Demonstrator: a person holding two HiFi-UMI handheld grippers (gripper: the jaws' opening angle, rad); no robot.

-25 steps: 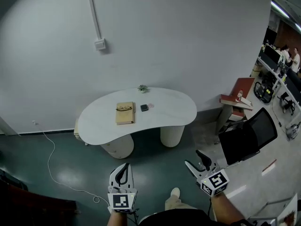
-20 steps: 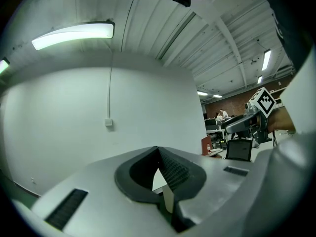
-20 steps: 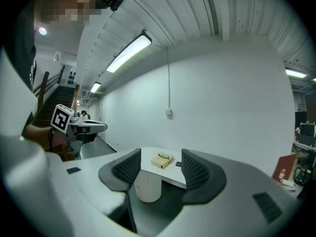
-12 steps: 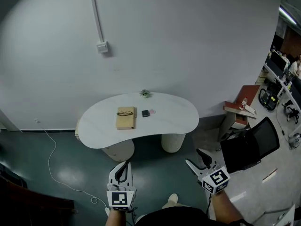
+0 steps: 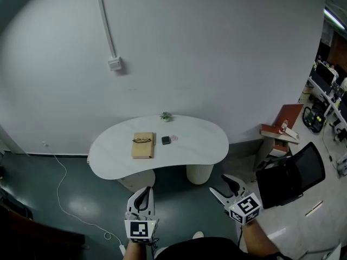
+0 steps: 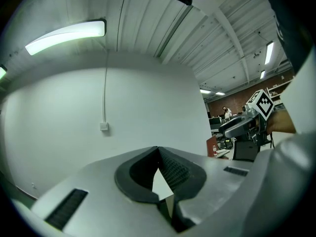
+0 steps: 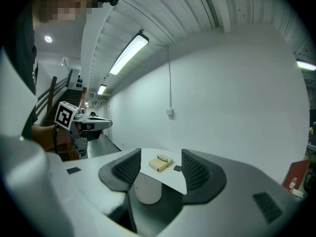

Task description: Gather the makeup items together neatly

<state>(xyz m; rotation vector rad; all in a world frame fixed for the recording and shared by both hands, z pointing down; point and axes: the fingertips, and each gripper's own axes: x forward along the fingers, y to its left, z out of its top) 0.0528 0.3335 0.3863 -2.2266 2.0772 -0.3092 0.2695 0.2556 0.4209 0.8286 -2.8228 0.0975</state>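
Observation:
A white kidney-shaped table (image 5: 195, 150) stands by the wall ahead of me. On it lie a tan notebook (image 5: 143, 146) with glasses on top, a small dark item (image 5: 166, 140), a faint pink item (image 5: 174, 138) and a small green thing (image 5: 165, 116) at the far edge. My left gripper (image 5: 143, 193) hangs over the floor short of the table, its jaw tips together and empty (image 6: 158, 149). My right gripper (image 5: 221, 184) is open and empty, also short of the table. Between its jaws (image 7: 161, 157) I see the notebook (image 7: 160, 164) and the dark item (image 7: 177, 168) far off.
A black office chair (image 5: 293, 172) stands right of the table. Behind it is a reddish stand (image 5: 283, 124) with small things on it. A white cable (image 5: 60, 180) runs over the green floor at the left. A wall box (image 5: 114, 64) hangs above the table.
The table has slid lower in the head view, nearer to me, as I step toward it. Both grippers travel along, their jaws unchanged.

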